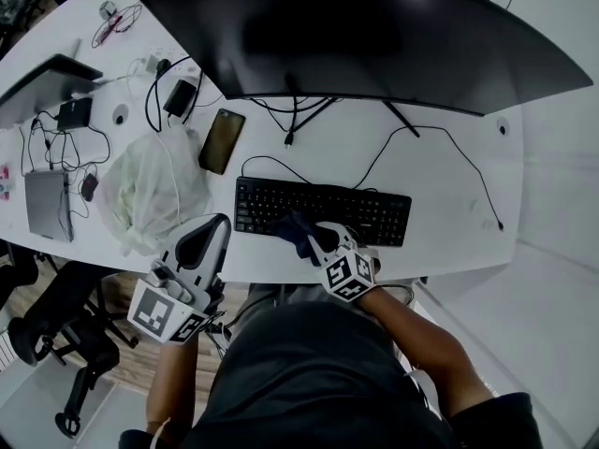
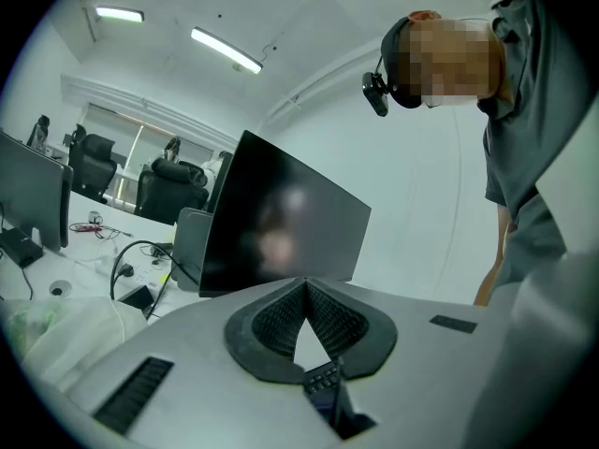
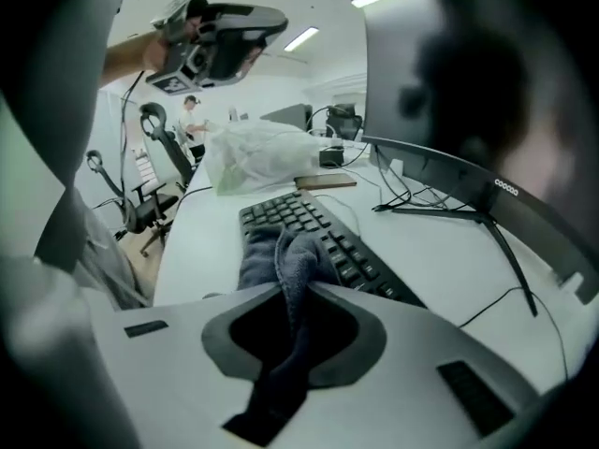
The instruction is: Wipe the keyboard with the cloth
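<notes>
The black keyboard lies flat on the white desk, parallel to its near edge and just in front of the stand of a large dark curved monitor. A dark grey-blue cloth sits bunched on the keyboard's near rows of keys, a little left of the middle. The right gripper reaches it from the near side, tilted steeply down, with its jaws clamped on the cloth. In the right gripper view the fabric is pinched between the two pads and trails back through the opening behind them, while its free end rests in a heap on the keys. The left gripper is held off to the left of the keyboard, above the desk's near edge and clear of the surface. Its jaws are closed tip to tip with nothing between them, and it points roughly level toward the monitor. Just left of it a crumpled white plastic bag lies on the desk. A phone lies flat just beyond the keyboard's far left corner. A thin black cable loops across the desk on the far right side of the keyboard. Farther left lie a flat grey device and a tangle of chargers and leads. A black office chair stands on the floor at the near left.
</notes>
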The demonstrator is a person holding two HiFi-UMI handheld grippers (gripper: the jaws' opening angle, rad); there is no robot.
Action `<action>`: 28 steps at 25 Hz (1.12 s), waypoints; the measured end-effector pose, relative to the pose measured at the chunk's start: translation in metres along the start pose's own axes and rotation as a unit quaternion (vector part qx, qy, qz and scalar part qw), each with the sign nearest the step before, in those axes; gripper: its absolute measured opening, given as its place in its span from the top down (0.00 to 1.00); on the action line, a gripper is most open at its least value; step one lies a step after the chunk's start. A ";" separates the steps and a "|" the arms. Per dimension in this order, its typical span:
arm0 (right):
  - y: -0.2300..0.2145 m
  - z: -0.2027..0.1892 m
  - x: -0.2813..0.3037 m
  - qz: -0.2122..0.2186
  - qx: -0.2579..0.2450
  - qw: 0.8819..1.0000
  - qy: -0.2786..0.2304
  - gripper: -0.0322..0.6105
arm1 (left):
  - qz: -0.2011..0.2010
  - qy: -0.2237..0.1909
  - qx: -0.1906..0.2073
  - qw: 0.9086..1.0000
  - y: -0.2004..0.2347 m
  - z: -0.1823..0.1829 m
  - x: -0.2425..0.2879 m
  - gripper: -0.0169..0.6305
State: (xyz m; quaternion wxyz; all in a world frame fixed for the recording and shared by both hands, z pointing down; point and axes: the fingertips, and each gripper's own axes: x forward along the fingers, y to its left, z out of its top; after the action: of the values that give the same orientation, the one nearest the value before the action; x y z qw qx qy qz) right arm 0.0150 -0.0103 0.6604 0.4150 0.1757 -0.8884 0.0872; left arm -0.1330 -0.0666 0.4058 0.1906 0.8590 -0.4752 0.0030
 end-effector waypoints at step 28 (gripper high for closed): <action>-0.020 0.042 0.015 -0.041 -0.030 0.999 -0.017 0.88 | -0.025 0.006 0.008 1.000 0.006 -0.004 -0.019 0.97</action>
State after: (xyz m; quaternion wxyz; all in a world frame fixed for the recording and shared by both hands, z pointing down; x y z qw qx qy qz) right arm -0.0165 -0.0450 0.6454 0.4080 0.2004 -0.8898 0.0402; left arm -0.1474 -0.0530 0.4082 0.1863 0.8720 -0.4526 0.0075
